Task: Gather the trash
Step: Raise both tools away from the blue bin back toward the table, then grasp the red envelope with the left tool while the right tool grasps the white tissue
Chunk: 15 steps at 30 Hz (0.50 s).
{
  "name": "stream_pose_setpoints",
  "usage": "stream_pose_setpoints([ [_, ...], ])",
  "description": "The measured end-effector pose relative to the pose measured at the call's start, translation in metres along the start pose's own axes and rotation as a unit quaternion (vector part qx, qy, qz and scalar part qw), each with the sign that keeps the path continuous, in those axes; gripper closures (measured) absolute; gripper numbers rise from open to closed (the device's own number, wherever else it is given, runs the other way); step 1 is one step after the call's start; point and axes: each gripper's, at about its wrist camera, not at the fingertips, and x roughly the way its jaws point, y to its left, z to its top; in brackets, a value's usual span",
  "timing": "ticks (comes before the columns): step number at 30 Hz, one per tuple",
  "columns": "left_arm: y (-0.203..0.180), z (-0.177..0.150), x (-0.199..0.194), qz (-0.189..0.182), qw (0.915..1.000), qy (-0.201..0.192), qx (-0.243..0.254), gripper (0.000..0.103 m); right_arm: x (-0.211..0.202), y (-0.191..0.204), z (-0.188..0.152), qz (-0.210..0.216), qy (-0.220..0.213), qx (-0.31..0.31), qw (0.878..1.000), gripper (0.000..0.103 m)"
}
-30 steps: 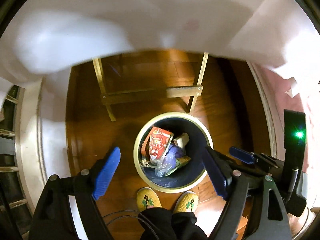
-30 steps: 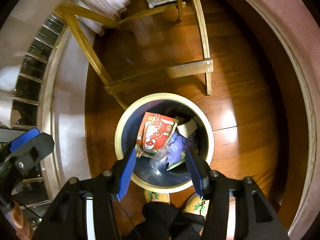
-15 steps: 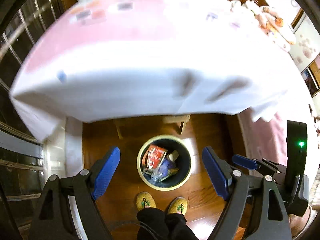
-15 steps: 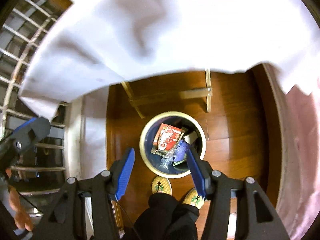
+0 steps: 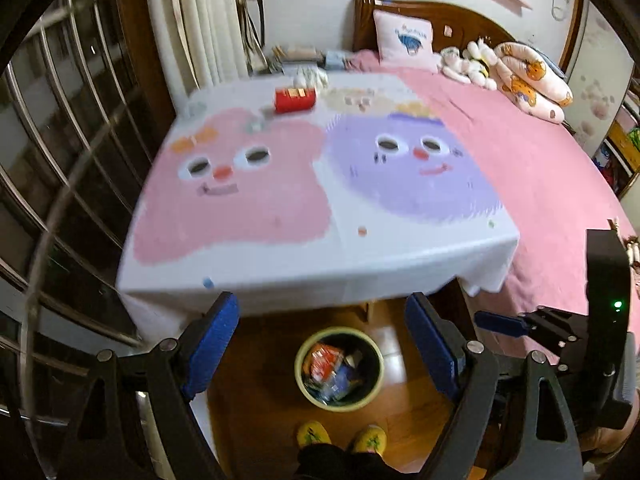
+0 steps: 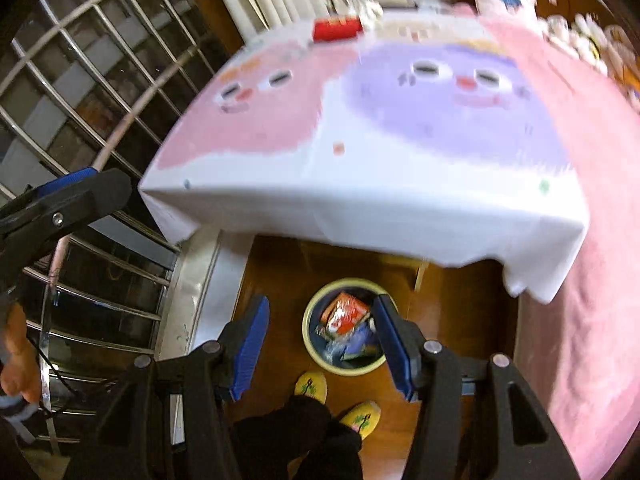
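A round trash bin [image 5: 339,396] with a pale rim stands on the wooden floor below the table's near edge; it holds a red wrapper, clear plastic and other scraps. It also shows in the right wrist view [image 6: 310,340]. My left gripper [image 5: 322,344] is open and empty, high above the bin. My right gripper [image 6: 322,340] is open and empty, also high above it. A red box [image 5: 295,99] lies at the far side of the table [image 5: 420,256], also seen in the right wrist view [image 6: 335,28]. Small whitish items lie near it, blurred.
The table wears a cloth with a pink and a purple cartoon face. A bed with a pink cover [image 5: 540,168], a pillow and plush toys is at the right. A barred window [image 5: 60,160] is at the left. The person's yellow slippers [image 5: 314,434] stand by the bin.
Both grippers have risen from just over the bin to above table height. The tabletop, the bed and the red box have come into view. Both stay open and empty.
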Motion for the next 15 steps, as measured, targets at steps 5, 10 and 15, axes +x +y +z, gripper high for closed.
stream_pose_setpoints([
  [5,-0.002,0.029,-0.03,0.024,0.9992,-0.033,-0.001,0.019,-0.031,-0.001,0.027,0.0,-0.038,-0.023,0.999,0.048],
  [10,0.0,0.062,-0.035,0.029,0.9987,-0.042,0.005,0.019,-0.052,-0.006,0.061,-0.004,-0.077,-0.031,0.997,0.048],
  [15,0.002,0.105,-0.028,0.049,0.9966,-0.054,0.038,0.019,-0.056,-0.016,0.095,-0.013,-0.1,-0.029,0.994,0.048],
])
